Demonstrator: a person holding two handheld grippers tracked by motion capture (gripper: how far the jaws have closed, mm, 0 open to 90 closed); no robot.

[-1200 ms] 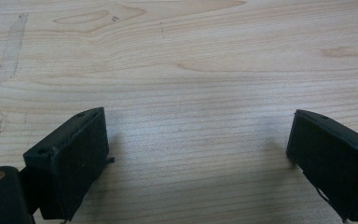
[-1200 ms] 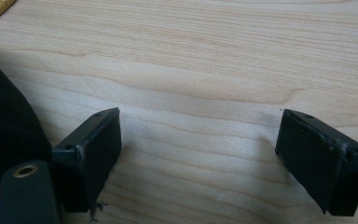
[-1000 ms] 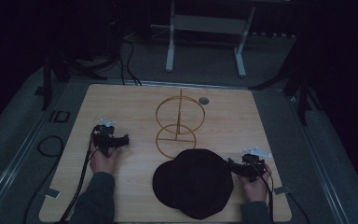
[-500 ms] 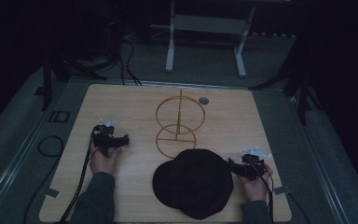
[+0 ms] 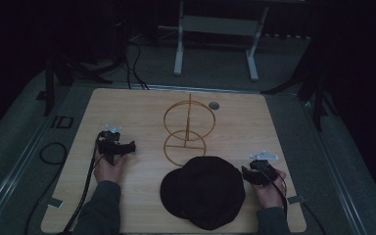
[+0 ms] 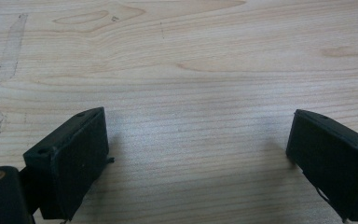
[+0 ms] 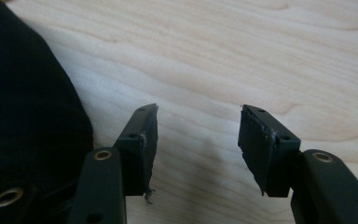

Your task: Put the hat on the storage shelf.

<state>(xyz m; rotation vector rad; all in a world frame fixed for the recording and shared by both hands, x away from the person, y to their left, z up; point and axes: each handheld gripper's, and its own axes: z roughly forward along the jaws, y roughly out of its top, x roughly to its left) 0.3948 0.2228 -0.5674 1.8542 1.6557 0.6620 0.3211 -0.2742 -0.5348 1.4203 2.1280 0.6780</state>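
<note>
Left gripper (image 5: 131,147): jaws wide open, nothing between them, just bare table (image 6: 205,70) under them; resting well off to the left of the hat.
Wire stand (image 5: 187,131): gold rings on a post, standing upright, off to the right of the left gripper and a bit farther away; nothing hanging on it, nothing inside the rings.
Hat (image 5: 203,192): black, soft, lying flat on the table, just beside the right gripper on its left; edge of the hat (image 7: 28,112) beside the left jaw in the right gripper view, not between the jaws.
Right gripper (image 5: 246,174): jaws half open and just been closing, only wood between them, nothing held.
Step now: likely getting a hold on the hat's edge.
Doing it well: open up again, slide toward the hat until the cloth sits between the pads, then squeeze; better a good bite of the brim than a thin pinch.
Watch out: soft cloth can slip or fold.
</note>
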